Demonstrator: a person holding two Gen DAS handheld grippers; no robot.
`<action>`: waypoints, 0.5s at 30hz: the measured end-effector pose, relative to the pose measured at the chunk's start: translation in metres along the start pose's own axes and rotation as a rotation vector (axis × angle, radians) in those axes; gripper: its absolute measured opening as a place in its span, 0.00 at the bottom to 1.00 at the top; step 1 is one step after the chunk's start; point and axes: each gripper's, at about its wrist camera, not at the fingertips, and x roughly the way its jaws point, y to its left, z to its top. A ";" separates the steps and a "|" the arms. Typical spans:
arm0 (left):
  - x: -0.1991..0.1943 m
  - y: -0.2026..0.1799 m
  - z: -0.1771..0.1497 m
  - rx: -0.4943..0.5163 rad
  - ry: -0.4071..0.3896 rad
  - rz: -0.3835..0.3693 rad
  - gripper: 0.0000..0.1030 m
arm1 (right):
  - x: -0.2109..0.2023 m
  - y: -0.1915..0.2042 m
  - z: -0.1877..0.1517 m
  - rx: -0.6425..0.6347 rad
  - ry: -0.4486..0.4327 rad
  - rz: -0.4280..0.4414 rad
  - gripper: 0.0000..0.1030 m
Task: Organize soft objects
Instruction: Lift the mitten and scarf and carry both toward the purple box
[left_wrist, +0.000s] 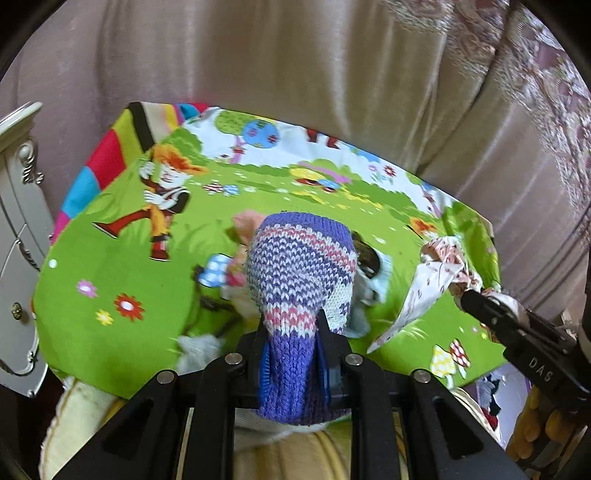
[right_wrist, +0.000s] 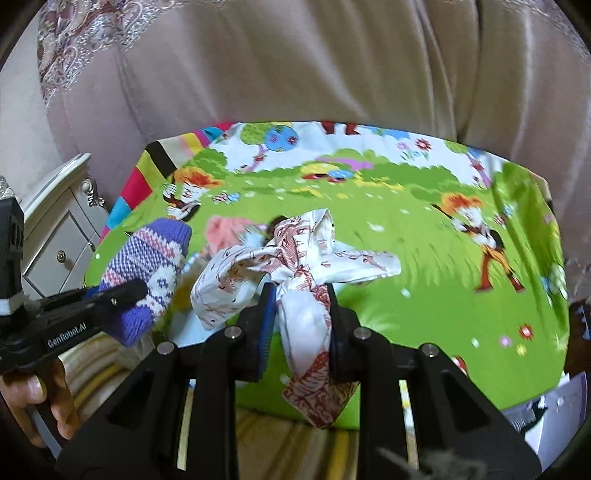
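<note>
My left gripper (left_wrist: 291, 332) is shut on a purple, pink and white knitted sock (left_wrist: 299, 266) and holds it up over the green cartoon mat (left_wrist: 110, 258). It also shows at the left of the right wrist view (right_wrist: 147, 266). My right gripper (right_wrist: 301, 302) is shut on a knotted white cloth with a red print (right_wrist: 295, 258), lifted above the mat (right_wrist: 424, 295). That cloth also hangs at the right of the left wrist view (left_wrist: 436, 280). Other small soft items, pink (right_wrist: 225, 229) and light blue (left_wrist: 369, 291), lie on the mat behind the sock, partly hidden.
Beige curtains (left_wrist: 295, 74) hang behind the mat. A white cabinet with drawers (left_wrist: 18, 221) stands at the left. A cream cushion edge (left_wrist: 81, 417) lies below the mat's front edge. A hand (right_wrist: 33, 391) grips the left tool.
</note>
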 end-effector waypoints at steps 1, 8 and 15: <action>0.001 -0.004 -0.001 0.006 0.004 -0.006 0.20 | -0.004 -0.006 -0.005 0.011 0.001 -0.006 0.27; -0.001 -0.047 -0.016 0.070 0.031 -0.063 0.20 | -0.035 -0.045 -0.030 0.084 -0.009 -0.049 0.27; -0.001 -0.088 -0.029 0.134 0.065 -0.112 0.20 | -0.068 -0.085 -0.049 0.153 -0.035 -0.101 0.27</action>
